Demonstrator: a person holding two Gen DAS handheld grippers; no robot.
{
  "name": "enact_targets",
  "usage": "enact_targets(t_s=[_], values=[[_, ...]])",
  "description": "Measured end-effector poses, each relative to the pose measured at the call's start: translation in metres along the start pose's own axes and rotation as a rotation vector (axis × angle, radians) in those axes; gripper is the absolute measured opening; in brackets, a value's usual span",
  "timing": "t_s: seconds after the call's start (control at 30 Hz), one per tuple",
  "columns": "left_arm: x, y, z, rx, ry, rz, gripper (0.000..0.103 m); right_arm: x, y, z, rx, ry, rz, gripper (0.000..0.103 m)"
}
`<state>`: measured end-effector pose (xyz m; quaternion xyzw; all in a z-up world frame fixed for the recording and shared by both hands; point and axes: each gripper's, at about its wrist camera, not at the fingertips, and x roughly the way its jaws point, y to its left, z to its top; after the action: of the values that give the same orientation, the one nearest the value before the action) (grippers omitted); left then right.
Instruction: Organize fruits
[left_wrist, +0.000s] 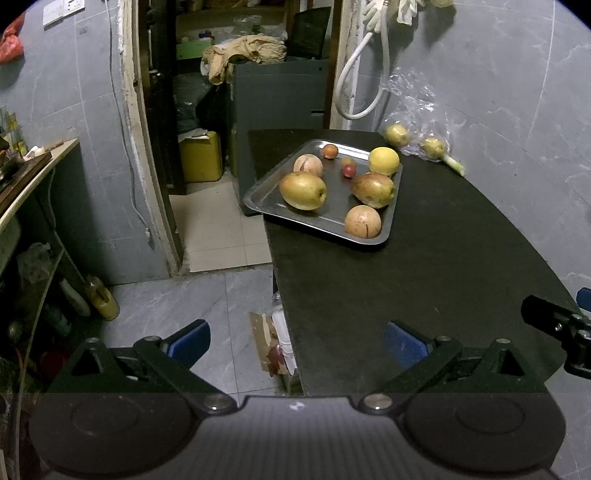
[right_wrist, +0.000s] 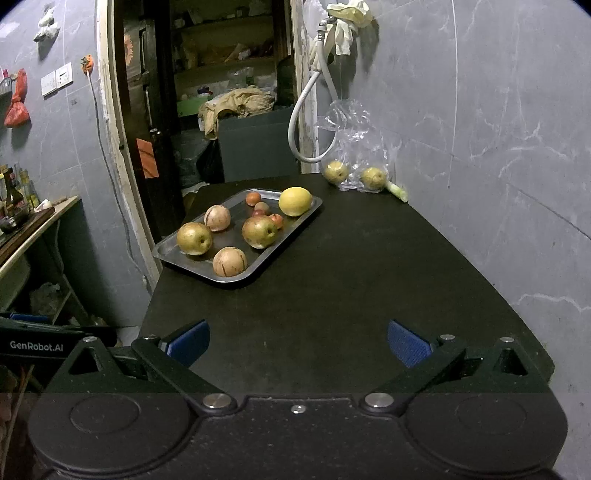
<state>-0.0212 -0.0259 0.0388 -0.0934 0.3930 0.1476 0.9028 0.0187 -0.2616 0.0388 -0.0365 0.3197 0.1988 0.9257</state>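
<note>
The fruits (right_wrist: 259, 231) lay on a metal tray (right_wrist: 236, 279) at the desk's (right_wrist: 332, 295) far left, looking firm, rounded and apt to roll, best gripped across their middles; both grippers' fingers (right_wrist: 188, 341) gaped wide, empty.

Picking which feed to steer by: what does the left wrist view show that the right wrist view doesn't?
Left wrist only: the floor beside the table with a yellow jerrycan, and the right tool at its edge. Right wrist only: the wall switch plate and the left tool's labelled body. Both show the metal tray of fruit, the yellow lemon and two bagged pears, with both tools open and empty.
</note>
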Motion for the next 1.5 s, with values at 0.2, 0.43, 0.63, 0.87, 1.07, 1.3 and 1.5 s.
enact_targets(t_s=[0.2,0.43,0.63,0.87,1.07,1.3,1.5], values=[[0.000,-0.002,-0.002,0.002,0.005,-0.003,0.102,0.000,0.000,-0.001,0.000,0.006,0.000,0.102],[0.000,-0.003,-0.002,0.004,0.005,-0.003,0.102,-0.001,0.000,-0.003,-0.002,0.009,0.002,0.102],[0.000,-0.005,-0.004,0.011,0.007,-0.003,0.102,-0.001,0.000,-0.003,0.000,0.009,0.001,0.102],[-0.001,-0.004,-0.005,0.012,0.007,-0.003,0.102,-0.001,0.001,-0.003,0.000,0.010,0.005,0.102],[-0.002,0.000,-0.006,0.000,0.015,-0.009,0.102,-0.002,0.002,-0.005,-0.004,0.012,0.008,0.102],[-0.003,0.004,-0.006,-0.002,0.016,-0.010,0.102,-0.001,0.002,-0.005,-0.004,0.014,0.008,0.102],[-0.003,0.005,-0.006,-0.005,0.018,-0.009,0.102,-0.002,0.003,-0.005,-0.004,0.014,0.009,0.102]])
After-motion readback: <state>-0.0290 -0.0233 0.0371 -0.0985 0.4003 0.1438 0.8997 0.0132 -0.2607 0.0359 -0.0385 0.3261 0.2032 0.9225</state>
